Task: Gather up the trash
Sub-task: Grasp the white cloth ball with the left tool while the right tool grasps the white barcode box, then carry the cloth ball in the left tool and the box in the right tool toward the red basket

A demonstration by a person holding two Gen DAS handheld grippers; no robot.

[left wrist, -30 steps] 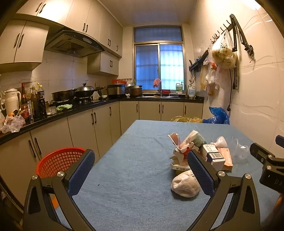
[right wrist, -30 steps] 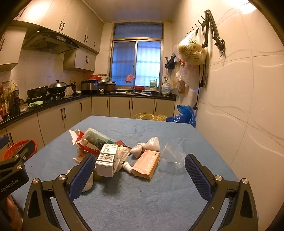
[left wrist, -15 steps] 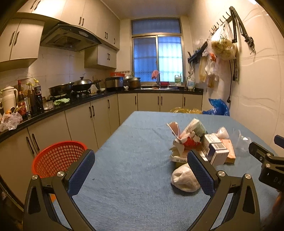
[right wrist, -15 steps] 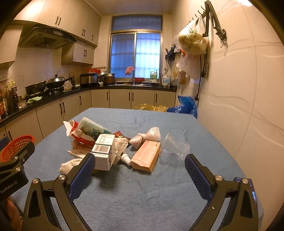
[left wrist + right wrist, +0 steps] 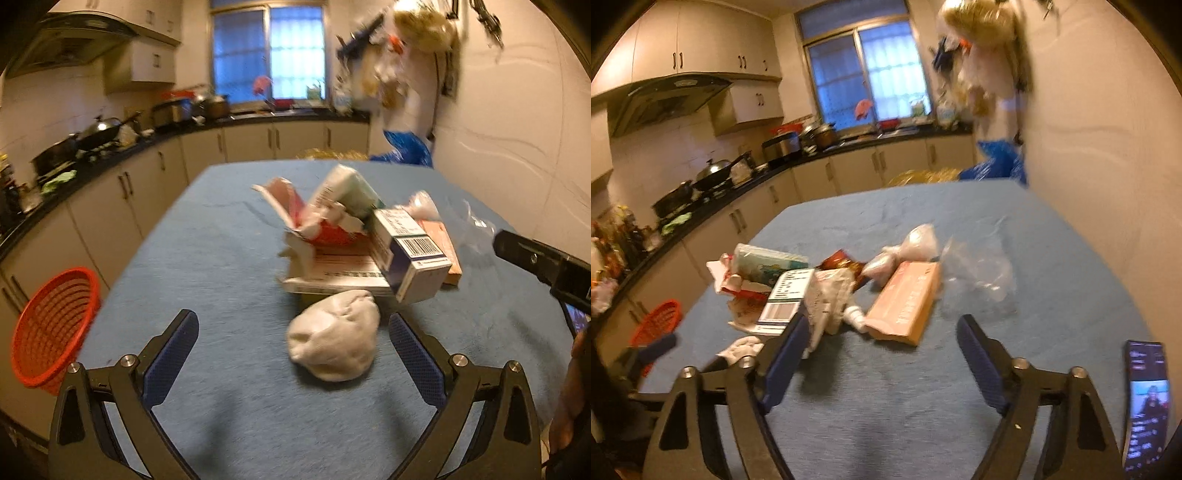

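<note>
Trash heaped on blue cloth

Left wrist view: left gripper [image 5: 293, 341], jaws released, flanks a crumpled white wad [image 5: 334, 334] at lower centre; ribbed red basket [image 5: 51, 326] lower left.

Right wrist view: right gripper [image 5: 881, 341], jaws just narrowing around nothing, faces a flat pink carton [image 5: 905, 304]; filmy clear bag [image 5: 979, 271] behind.

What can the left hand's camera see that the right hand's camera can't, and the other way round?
Only the left wrist view shows the left gripper open around the white wad, not touching it. Only the right wrist view shows the lit phone, the crumpled clear bag whole, and the right gripper, whose jaws have just been closing, nothing between them. Both show the blue table, the red basket and the pink box.
</note>
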